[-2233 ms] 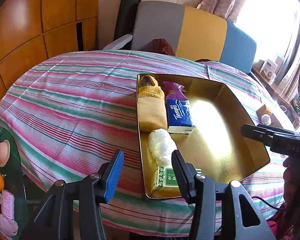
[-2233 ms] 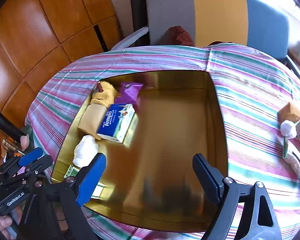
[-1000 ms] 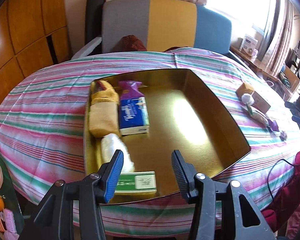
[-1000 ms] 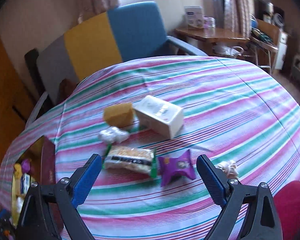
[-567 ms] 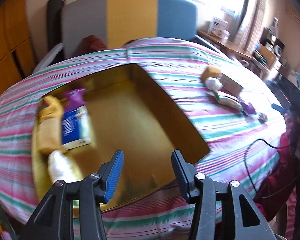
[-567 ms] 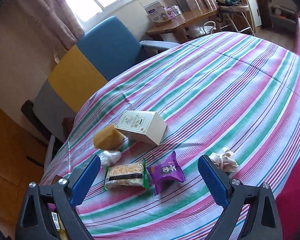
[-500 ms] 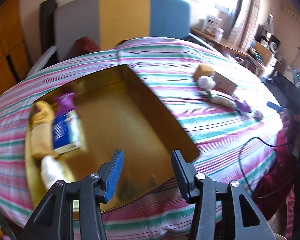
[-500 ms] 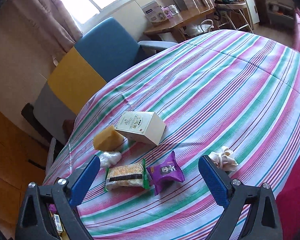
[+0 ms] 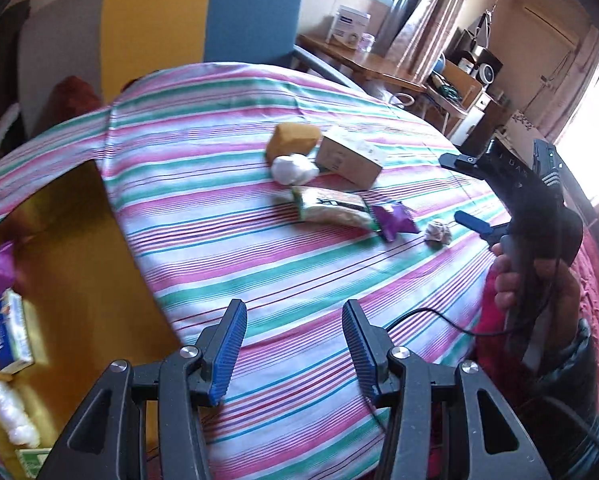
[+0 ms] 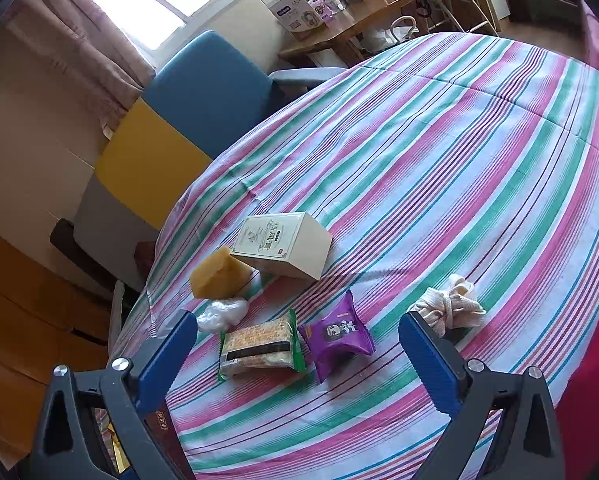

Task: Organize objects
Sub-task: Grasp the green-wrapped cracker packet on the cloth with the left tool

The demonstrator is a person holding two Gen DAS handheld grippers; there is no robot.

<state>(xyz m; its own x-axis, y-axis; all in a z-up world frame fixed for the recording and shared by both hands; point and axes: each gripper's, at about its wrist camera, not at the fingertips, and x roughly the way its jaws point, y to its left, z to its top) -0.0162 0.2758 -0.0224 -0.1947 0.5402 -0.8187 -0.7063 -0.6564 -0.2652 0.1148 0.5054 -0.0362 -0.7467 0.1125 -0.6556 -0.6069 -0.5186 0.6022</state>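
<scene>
**Loose items clustered on striped worktop, both hand-held grippers empty**

In the right wrist view, a purple snack packet [image 10: 338,334] and a green-edged cracker packet [image 10: 259,347] are seen lying side by side at lower centre, between and just beyond the fingertips of the right hand-held gripper [image 10: 299,340]. Its jaws have just been opening and stand wide apart with nothing pressed between them. A knotted white cloth [image 10: 451,306] lies just past the right fingertip. Above the packets, a white plastic ball [image 10: 223,314], a yellow sponge [image 10: 219,272] and a cream box [image 10: 287,246] are grouped close together on the striped worktop [image 10: 459,168].

In the left wrist view, the left hand-held gripper [image 9: 293,344] is held partly apart and empty at lower centre, well short of the cluster. A gold tray [image 9: 79,240] occupies the left edge, with a blue tissue pack [image 9: 9,330] inside.
</scene>
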